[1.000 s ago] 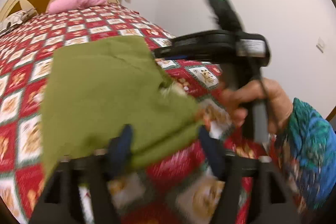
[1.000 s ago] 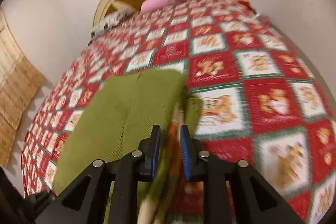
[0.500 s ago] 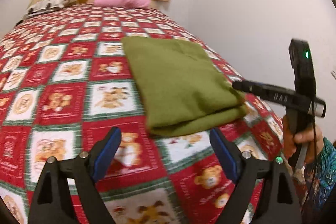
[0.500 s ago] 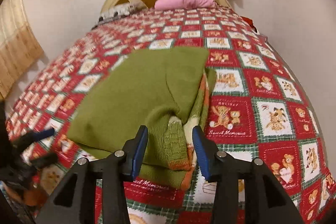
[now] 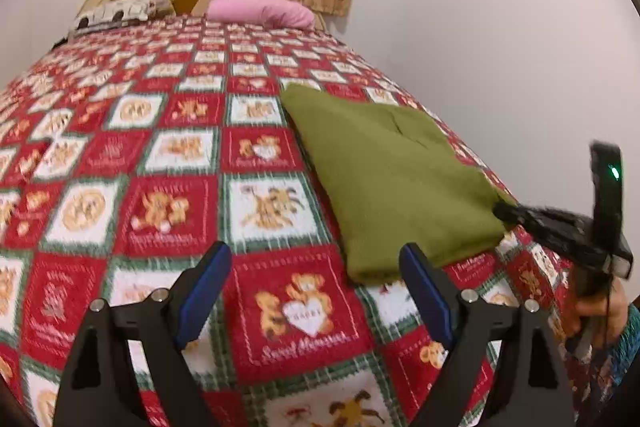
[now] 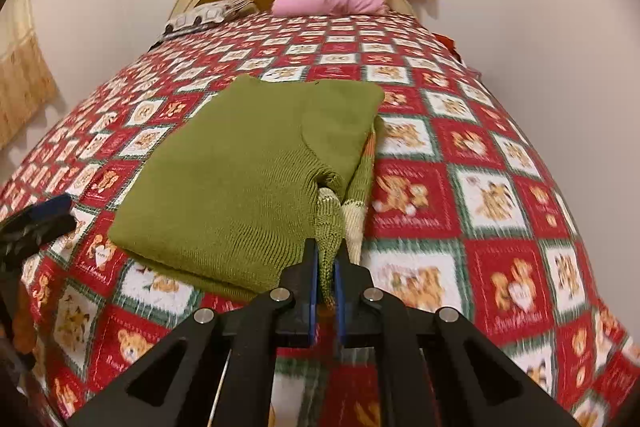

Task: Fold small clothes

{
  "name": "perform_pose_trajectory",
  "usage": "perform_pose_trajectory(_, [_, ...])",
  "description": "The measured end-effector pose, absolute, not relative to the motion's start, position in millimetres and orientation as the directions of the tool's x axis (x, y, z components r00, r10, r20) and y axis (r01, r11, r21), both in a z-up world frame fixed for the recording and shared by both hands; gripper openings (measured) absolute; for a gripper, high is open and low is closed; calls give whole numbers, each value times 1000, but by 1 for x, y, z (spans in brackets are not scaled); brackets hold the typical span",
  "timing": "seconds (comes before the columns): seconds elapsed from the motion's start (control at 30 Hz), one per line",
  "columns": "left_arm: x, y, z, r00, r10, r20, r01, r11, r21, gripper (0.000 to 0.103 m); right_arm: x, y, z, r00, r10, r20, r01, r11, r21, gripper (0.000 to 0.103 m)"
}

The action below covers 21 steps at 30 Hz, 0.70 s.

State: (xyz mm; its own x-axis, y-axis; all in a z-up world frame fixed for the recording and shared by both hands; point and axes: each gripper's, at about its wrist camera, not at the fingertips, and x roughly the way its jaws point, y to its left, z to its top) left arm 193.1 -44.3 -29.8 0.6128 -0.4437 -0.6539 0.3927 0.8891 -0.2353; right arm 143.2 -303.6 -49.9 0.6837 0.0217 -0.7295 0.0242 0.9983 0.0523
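Green sweater [image 6: 240, 179] lies folded on the bed [image 6: 500, 195], right hand-held gripper [image 6: 326, 279] pinching its striped cuff [image 6: 332, 227] at the near edge, left hand-held gripper [image 5: 316, 291] spread and empty beside it; next move likely tucks that cuff under.

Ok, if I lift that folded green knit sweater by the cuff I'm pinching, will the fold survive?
Probably not. The folded green knit sweater looks soft and floppy, so its layers would likely slide apart and drape. The right gripper pinches only the striped cuff, which would probably stretch first. The open left gripper could support the near edge.
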Motion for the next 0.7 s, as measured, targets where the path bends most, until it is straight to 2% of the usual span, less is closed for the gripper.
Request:
perform_pose_trajectory(0.13, [214,-50,-28,623,-444,-644,375,892,-252,88,140,-312,-77,648,20,-761,66,994,82,6])
perform_pose_trajectory(0.3, [240,-82,-46,589,-381,-713,357,914,-193,89,142,-321,-65,653,77,-753,68,985,159,8])
perform_pose_trajectory(0.4, [242,-91,-64,579,-309,-755,344,932,-117,89,133,-331,-42,702,104,-705,94,967,236,12])
perform_pose_trajectory(0.5, [245,-86,-66,567,-314,-762,326,935,-143,90,133,-331,-16,749,70,-658,98,972,215,11])
perform_pose_trajectory(0.6, [247,-85,-56,562,-316,-765,322,935,-149,89,153,-318,-5,747,63,-662,63,984,165,11])
perform_pose_trajectory(0.7, [249,-88,-36,596,-349,-724,335,927,-171,89,178,-299,-14,726,93,-681,-2,991,133,11])
